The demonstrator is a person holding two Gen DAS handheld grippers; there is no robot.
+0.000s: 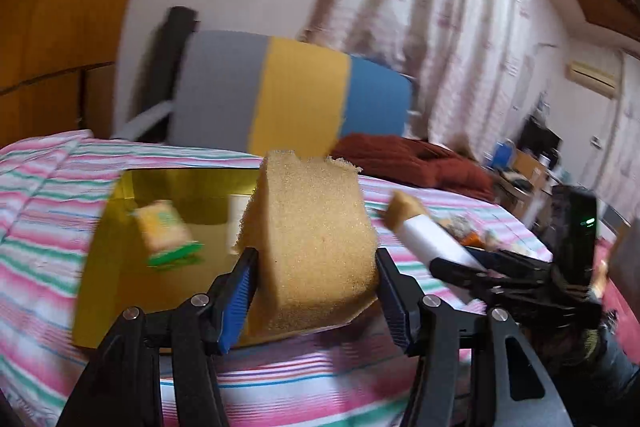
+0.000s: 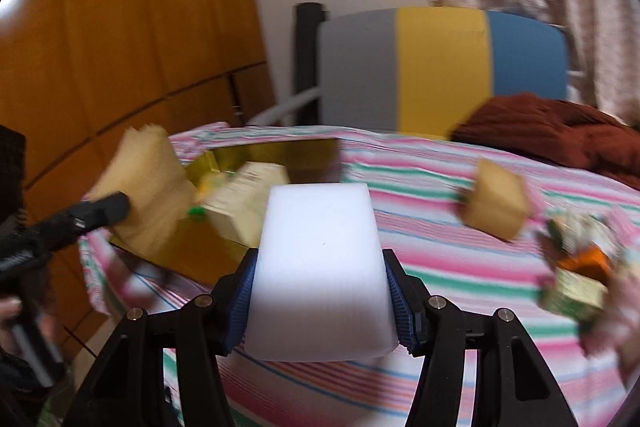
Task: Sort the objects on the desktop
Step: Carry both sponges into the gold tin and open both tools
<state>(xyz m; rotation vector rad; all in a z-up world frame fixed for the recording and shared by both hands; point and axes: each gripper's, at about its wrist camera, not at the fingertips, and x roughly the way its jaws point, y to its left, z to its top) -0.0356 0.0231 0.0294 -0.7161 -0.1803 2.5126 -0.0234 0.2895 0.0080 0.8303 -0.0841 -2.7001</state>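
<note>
My left gripper (image 1: 316, 287) is shut on a big tan sponge block (image 1: 312, 239), held above the near edge of a shiny gold box (image 1: 100, 267). Inside the box lies a small yellow-and-green carton (image 1: 166, 233). My right gripper (image 2: 320, 301) is shut on a white foam block (image 2: 320, 267), above the striped cloth to the right of the gold box (image 2: 312, 151). In the right wrist view the left gripper (image 2: 100, 211) with the tan sponge (image 2: 148, 187) shows at far left. Another tan sponge cube (image 2: 496, 205) lies on the cloth. Both views are motion-blurred.
A striped pink, green and white cloth (image 1: 40, 187) covers the surface. Small cartons and packets (image 2: 576, 267) lie at the right. A dark red cloth (image 2: 560, 131) is heaped at the back. Behind stands a chair with a grey, yellow and blue back (image 1: 296, 95).
</note>
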